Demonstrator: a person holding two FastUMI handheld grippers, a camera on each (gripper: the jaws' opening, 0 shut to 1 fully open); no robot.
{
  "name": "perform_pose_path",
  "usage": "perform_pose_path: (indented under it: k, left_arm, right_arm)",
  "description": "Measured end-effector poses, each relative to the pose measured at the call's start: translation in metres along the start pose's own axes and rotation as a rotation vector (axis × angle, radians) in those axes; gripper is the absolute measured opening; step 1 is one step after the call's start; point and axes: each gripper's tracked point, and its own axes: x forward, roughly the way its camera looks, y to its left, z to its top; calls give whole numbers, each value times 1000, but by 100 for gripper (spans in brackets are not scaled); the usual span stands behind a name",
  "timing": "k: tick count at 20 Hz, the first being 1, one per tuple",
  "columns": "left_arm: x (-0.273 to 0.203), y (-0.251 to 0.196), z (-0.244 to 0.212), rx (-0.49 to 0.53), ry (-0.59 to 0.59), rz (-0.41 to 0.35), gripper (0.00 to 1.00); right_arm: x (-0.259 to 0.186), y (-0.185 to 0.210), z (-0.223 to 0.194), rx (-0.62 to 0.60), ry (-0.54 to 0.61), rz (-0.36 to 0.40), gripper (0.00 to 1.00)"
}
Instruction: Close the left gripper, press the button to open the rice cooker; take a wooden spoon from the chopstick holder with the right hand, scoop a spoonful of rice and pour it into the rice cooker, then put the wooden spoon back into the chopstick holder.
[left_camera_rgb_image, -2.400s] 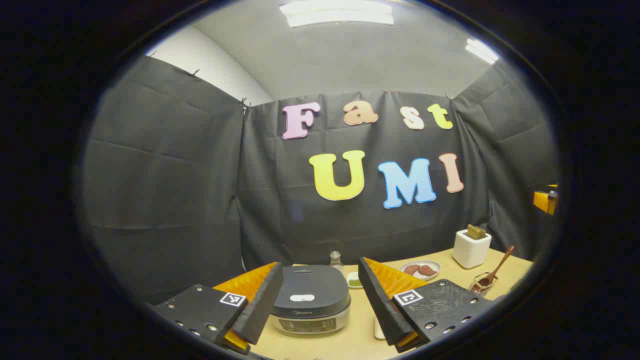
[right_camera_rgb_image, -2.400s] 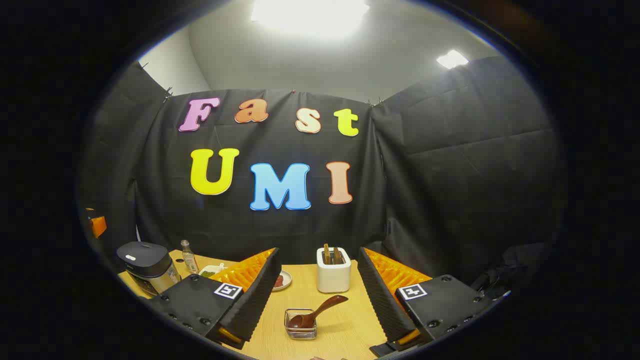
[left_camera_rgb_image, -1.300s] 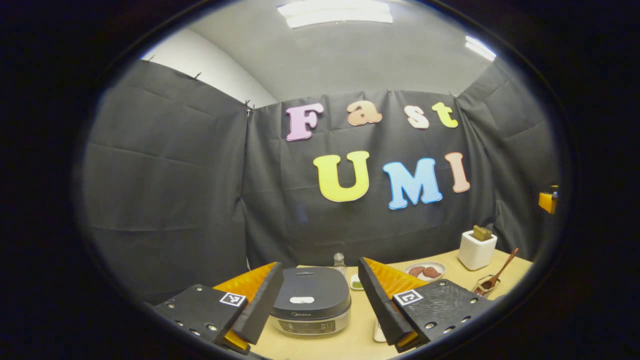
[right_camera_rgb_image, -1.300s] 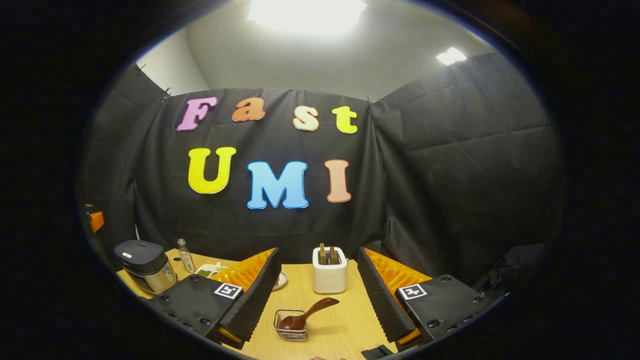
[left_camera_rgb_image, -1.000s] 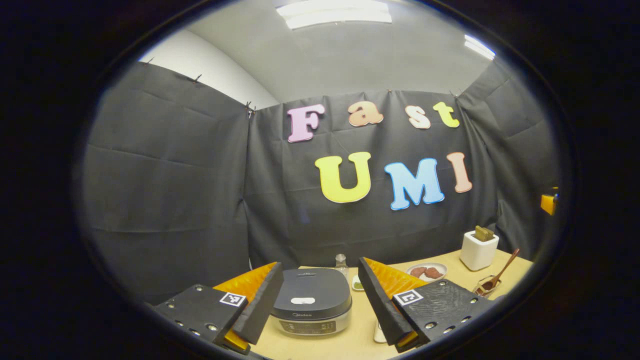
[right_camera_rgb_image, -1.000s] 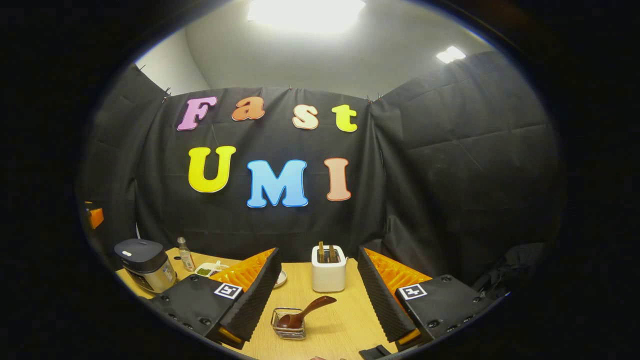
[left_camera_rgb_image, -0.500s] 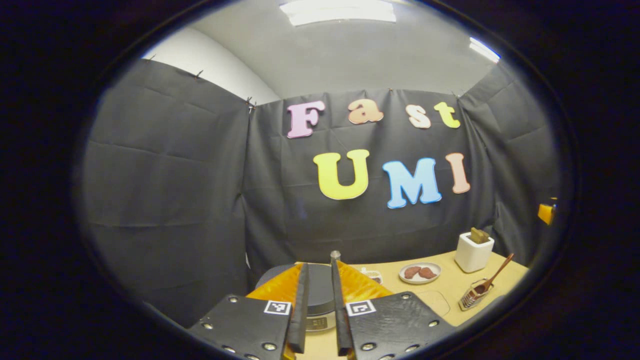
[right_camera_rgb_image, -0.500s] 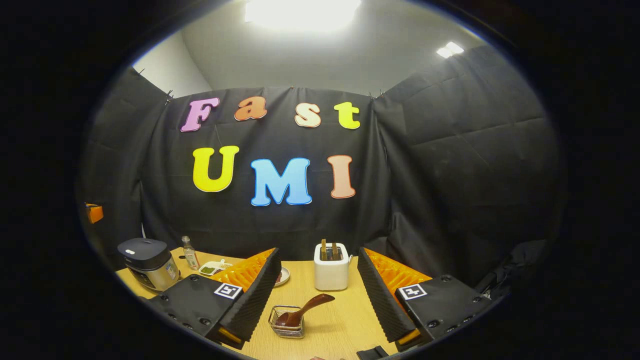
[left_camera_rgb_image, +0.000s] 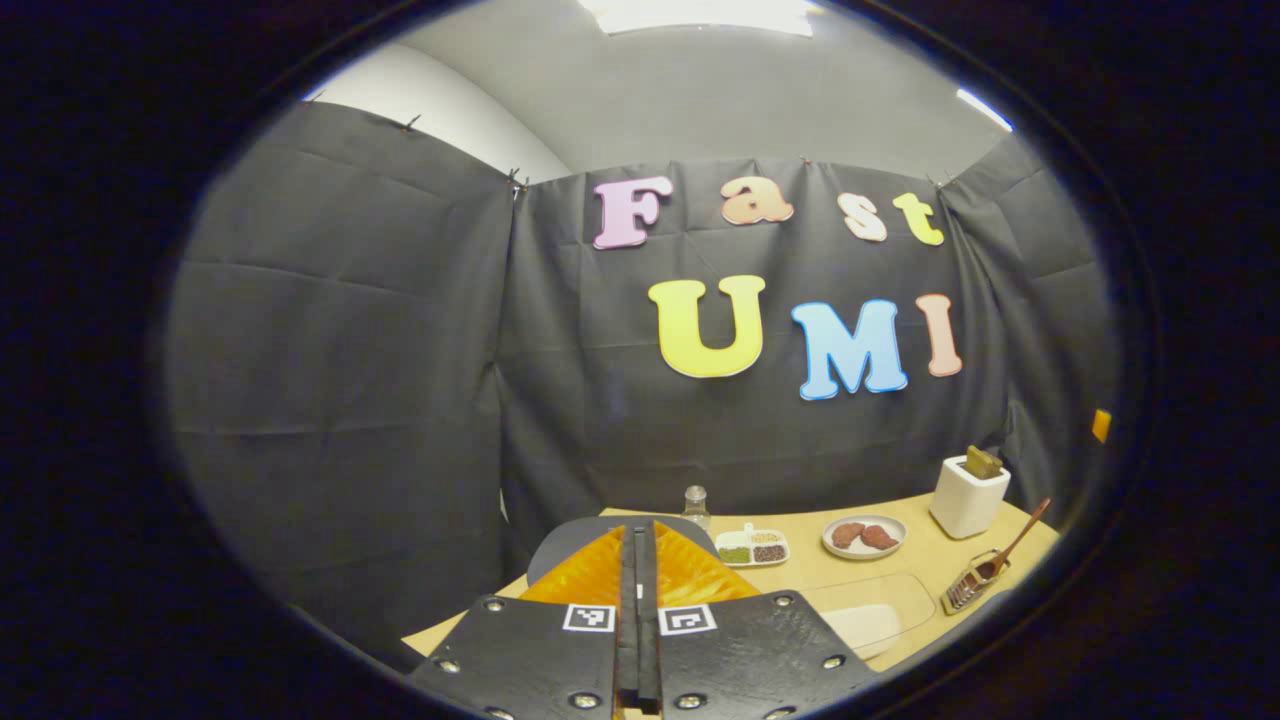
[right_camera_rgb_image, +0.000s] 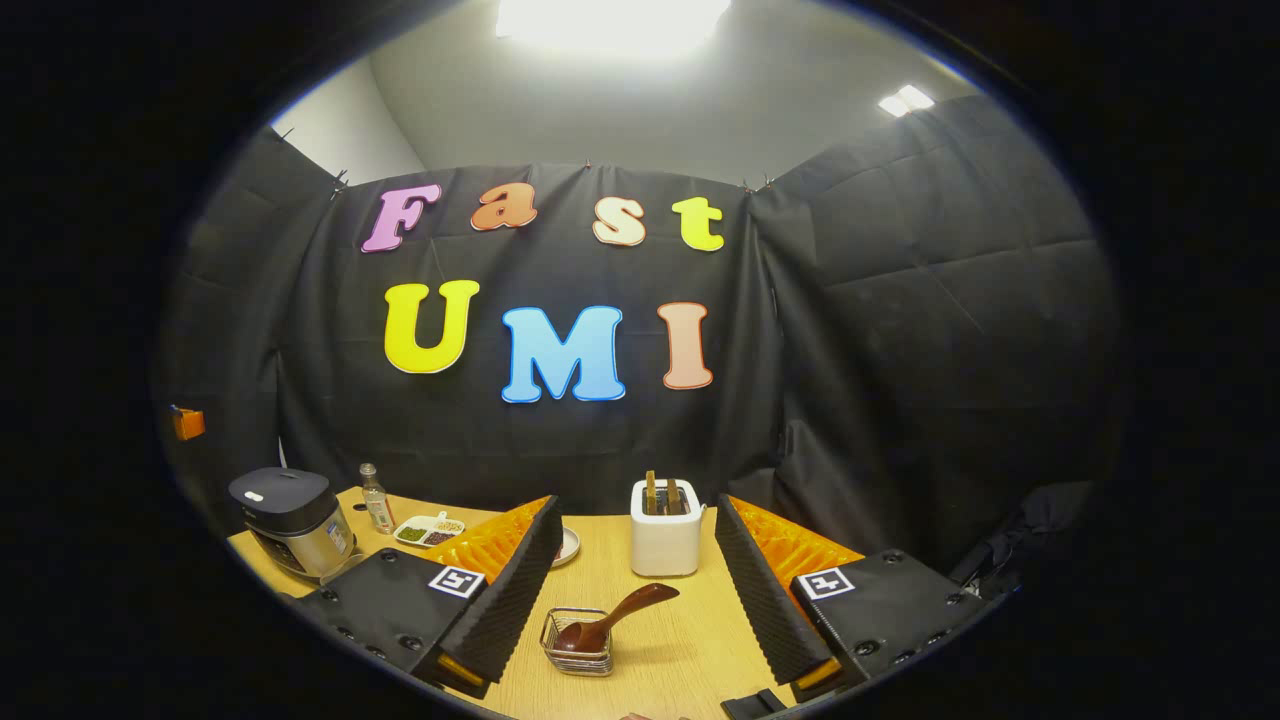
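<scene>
My left gripper is shut, its two fingers pressed together with nothing between them. Just beyond them sits the dark rice cooker, mostly hidden by the fingers. In the right gripper view the rice cooker stands at the table's far left with its lid down and a white button on top. My right gripper is open and holds nothing. Between its fingers a wooden spoon rests in a small wire basket, bowl down, handle slanting up to the right.
Behind the basket stands a white square holder with wooden pieces in it. A small bottle, a divided dish and a plate sit along the back of the wooden table. A clear tray lies near the front.
The left gripper's fingers have come together from wide open to shut, and now cover most of the rice cooker. The right gripper stays open and has barely shifted.
</scene>
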Motion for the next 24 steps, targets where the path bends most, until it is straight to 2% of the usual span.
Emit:
perform_pose_path:
  k: [6,11,17,20,21,24]
  left_arm:
    - [61,4,-53,-20,101,-82,1]
    - [93,3,-100,-2,177,-126,1]
    - [107,0,-144,-6,254,-147,1]
    - [105,-1,-156,-4,271,-145,2]
    - [102,-1,-153,-13,253,-142,2]
    - [98,2,-159,-59,297,-125,2]
  right_arm:
    - [10,19,-1,-11,16,-62,97]
    - [14,35,-6,-50,38,-88,98]
    - [19,44,-12,-54,61,-103,97]
    - [21,46,-11,-65,61,-104,97]
    - [23,47,-11,-69,62,-102,97]
    - [24,48,-16,-84,76,-93,97]
